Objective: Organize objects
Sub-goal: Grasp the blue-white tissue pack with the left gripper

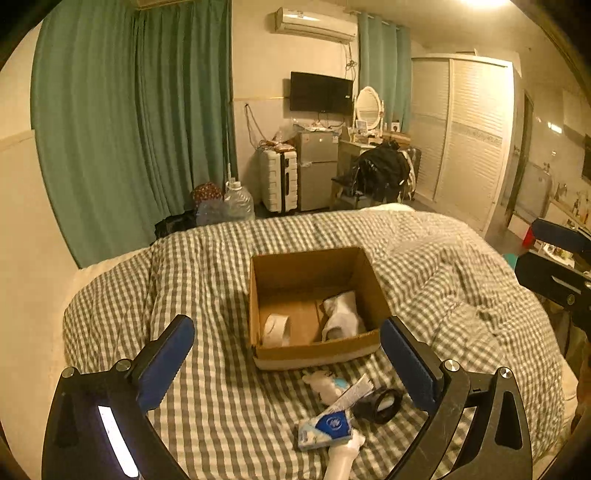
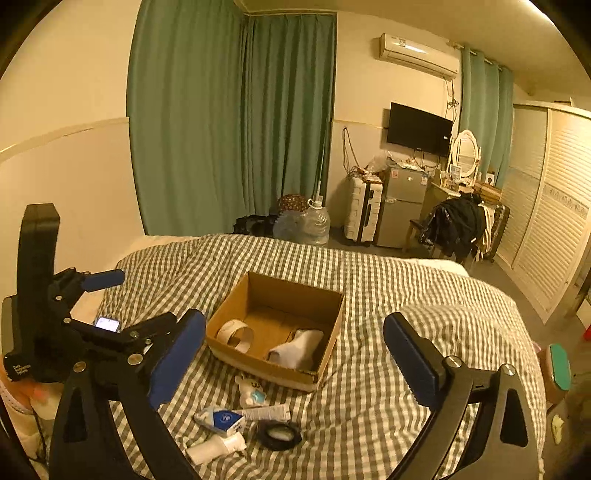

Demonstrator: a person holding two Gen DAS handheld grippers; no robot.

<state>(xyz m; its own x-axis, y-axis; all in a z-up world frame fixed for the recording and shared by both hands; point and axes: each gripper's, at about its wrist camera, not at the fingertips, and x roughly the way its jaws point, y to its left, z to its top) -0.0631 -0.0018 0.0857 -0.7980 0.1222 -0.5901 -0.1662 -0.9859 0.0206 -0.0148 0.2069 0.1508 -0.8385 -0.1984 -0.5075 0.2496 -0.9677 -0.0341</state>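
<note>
Two items, a tape roll (image 1: pixel 276 329) and a white sock (image 1: pixel 342 315), already sit in your cardboard box (image 1: pixel 314 353) at centre of the left wrist view, your left gripper (image 1: pixel 288 363) gaping wide and empty, while the right wrist view shows roughly five loose items (image 2: pixel 245 419) left at lower centre on the checked quilt (image 2: pixel 406 295), your right gripper (image 2: pixel 295 360) equally wide.

Beyond my bed's checked quilt (image 1: pixel 207 266) hang green curtains (image 1: pixel 133 122). Right of the curtains I see a wall television (image 1: pixel 320 92) under an air conditioner (image 1: pixel 314 25), with a small fridge (image 1: pixel 317 170), white suitcase (image 1: pixel 277 177) and louvred wardrobe (image 1: pixel 465 136) nearby.
</note>
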